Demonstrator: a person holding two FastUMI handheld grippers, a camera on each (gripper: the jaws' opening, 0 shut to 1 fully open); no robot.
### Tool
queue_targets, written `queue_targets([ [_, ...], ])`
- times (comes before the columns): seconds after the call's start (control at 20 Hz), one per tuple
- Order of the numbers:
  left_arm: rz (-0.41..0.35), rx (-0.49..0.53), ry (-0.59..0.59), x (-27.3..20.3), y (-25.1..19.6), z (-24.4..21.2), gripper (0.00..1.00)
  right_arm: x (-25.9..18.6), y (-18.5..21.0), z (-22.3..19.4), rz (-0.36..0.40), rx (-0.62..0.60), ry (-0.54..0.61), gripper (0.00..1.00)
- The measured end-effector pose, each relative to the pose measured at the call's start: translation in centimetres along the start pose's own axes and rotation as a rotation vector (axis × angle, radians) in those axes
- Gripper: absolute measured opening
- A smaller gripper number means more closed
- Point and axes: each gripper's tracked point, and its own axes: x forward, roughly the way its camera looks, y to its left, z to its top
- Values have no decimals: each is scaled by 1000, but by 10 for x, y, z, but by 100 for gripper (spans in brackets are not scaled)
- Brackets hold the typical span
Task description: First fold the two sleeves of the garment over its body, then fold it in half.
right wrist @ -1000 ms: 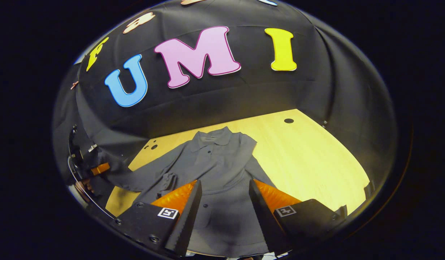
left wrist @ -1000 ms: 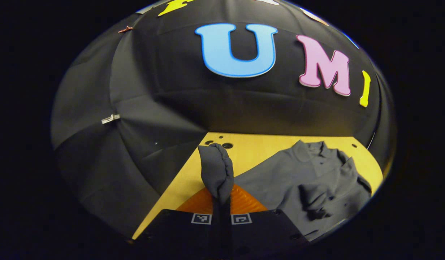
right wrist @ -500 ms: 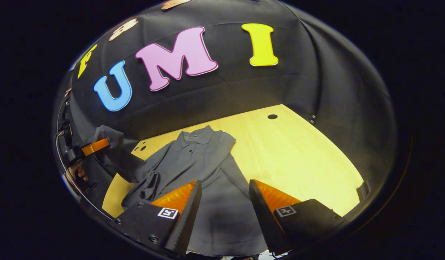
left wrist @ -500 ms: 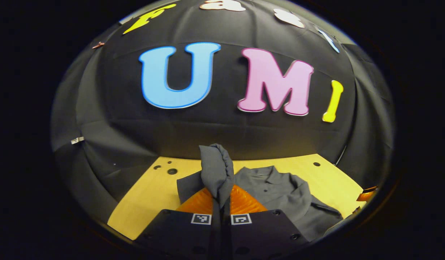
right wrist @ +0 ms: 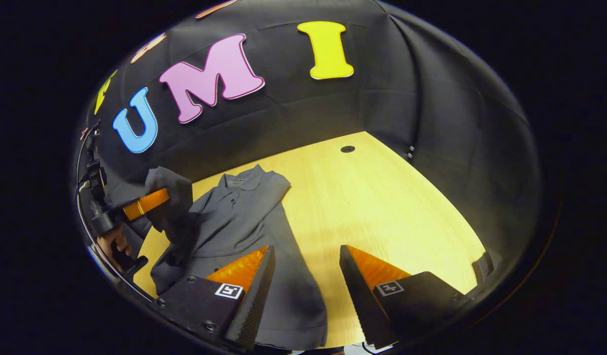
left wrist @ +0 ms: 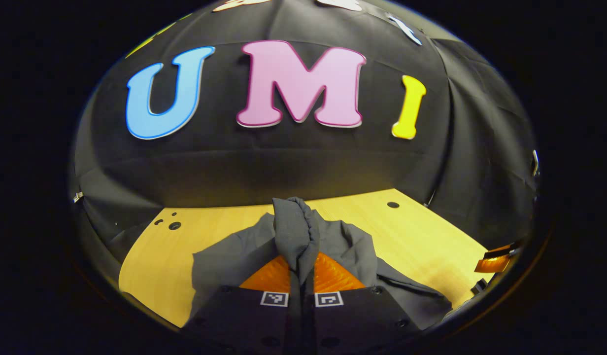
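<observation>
Here, in the left gripper view, the left gripper (left wrist: 300, 268) is seen at bottom centre, clenched on a bunched sleeve (left wrist: 294, 234) of the grey garment (left wrist: 224, 256), which is spread on the wooden table (left wrist: 151, 256) across the lower middle of the frame. In the right gripper view, the same garment (right wrist: 244, 217) is found at centre left, collar toward the upper left. The right gripper (right wrist: 303, 288) is shown at bottom centre, jaws released, nothing held, over the hem area. The fabric is judged light, soft and limp, not fragile; it is expected to sag and drag when lifted, so hold is best taken at a cuff or hem corner. No brand or label on the garment can be read; square coded markers (left wrist: 275, 299) are seen on the gripper bodies.
</observation>
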Motion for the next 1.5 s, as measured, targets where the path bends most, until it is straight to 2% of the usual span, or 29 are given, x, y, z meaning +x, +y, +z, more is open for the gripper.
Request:
queue_targets([
  [0.2,-30,78,55,19,-44,-36,6,8,-22,-1,-2,6,25,82],
  [0.6,-92,114,149,42,-99,-98,8,17,-45,-8,-3,15,54,82],
  [0.7,-120,108,183,42,-107,-114,14,17,-46,-9,1,12,58,83],
  [0.85,-146,103,224,42,-116,-128,36,15,-45,-11,3,6,62,83],
  [0.95,-156,110,239,41,-119,-132,54,14,-43,-11,1,4,62,83],
  [1.0,-160,114,243,39,-121,-133,52,12,-41,-11,2,6,61,83],
  [1.1,-180,116,243,34,-128,-134,61,9,-35,-9,10,12,49,83],
  [1.15,-191,119,233,29,-130,-131,75,7,-33,-9,11,12,47,83],
  [1.25,-212,114,210,13,-134,-120,90,4,-27,-10,12,5,44,83],
  [1.5,-237,29,168,-39,-121,-93,94,-11,-3,-15,31,-8,45,84],
])
